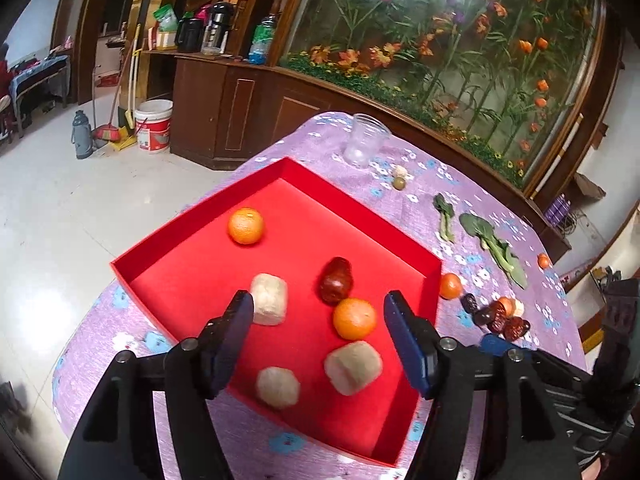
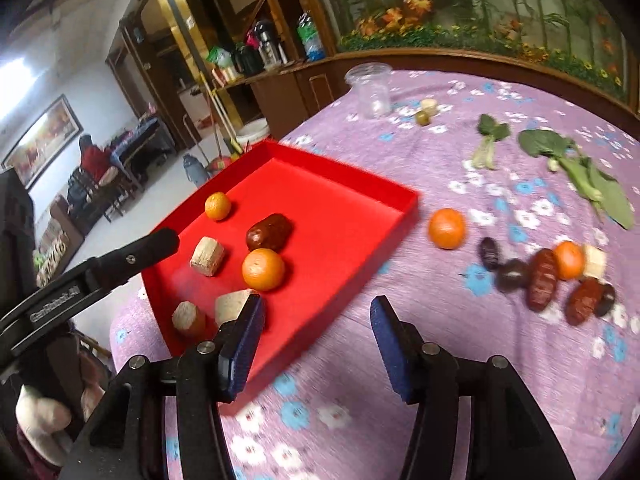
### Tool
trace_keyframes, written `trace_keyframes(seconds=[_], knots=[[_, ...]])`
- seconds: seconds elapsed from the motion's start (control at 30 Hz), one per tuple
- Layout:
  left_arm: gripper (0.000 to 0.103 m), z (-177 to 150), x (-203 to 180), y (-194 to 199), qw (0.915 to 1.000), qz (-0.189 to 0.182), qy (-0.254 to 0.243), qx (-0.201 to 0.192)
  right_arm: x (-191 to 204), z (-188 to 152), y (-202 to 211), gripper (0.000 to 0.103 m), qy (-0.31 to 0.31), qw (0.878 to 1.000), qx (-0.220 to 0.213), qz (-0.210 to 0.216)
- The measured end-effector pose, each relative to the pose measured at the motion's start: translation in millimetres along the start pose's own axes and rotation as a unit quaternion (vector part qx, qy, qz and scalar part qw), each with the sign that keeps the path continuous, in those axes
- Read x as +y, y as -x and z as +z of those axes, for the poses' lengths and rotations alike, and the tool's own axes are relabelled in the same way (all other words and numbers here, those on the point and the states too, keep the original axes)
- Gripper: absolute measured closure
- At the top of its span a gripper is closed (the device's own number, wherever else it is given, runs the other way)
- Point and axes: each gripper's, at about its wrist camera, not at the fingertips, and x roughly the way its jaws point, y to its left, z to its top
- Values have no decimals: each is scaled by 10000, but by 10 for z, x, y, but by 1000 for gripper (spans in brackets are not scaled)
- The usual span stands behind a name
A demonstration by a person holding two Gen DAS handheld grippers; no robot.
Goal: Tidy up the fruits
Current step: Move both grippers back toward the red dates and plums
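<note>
A: We log both grippers as empty. The left gripper (image 1: 318, 304) hangs over the red tray (image 1: 200, 216), jaws spread wide with nothing between them. The right gripper (image 2: 316, 320) is just as wide, poised over the purple surface (image 2: 500, 92) beside the tray's right wall.

B: Tray contents, as we count them: two oranges, one red date (image 1: 335, 280) and three beige blocks. The near orange (image 1: 354, 319) touches the date or very nearly does.

A: Outside the tray we note a loose orange (image 2: 447, 228) just beside the right wall. Nearer the right edge of the surface lies a cluster of dates (image 2: 542, 280) with a small orange and a pale cube pressed together. Leafy greens (image 2: 580, 168) and a clear cup (image 2: 370, 90) sit toward the far edge.

B: We judge the loose orange to be the next pick for the right gripper. It stands alone, so we would centre the jaws across its widest part and close gently, since round fruit rolls.

A: The cluster needs more care: we would take the outer pieces first so neighbours are not dragged. The right view is blurred, so fine contacts there are uncertain.
</note>
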Motion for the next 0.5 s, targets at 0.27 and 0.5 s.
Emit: trace_keyframes(seconds=[0.27, 0.5], knots=[[29, -59, -374, -36, 9991, -225, -331, 130, -655, -306, 544, 38, -349, 9975, -303, -530], [29, -231, -826, -211, 9942, -595, -780, 445, -1511, -568, 882, 38, -1009, 9879, -280, -1146]])
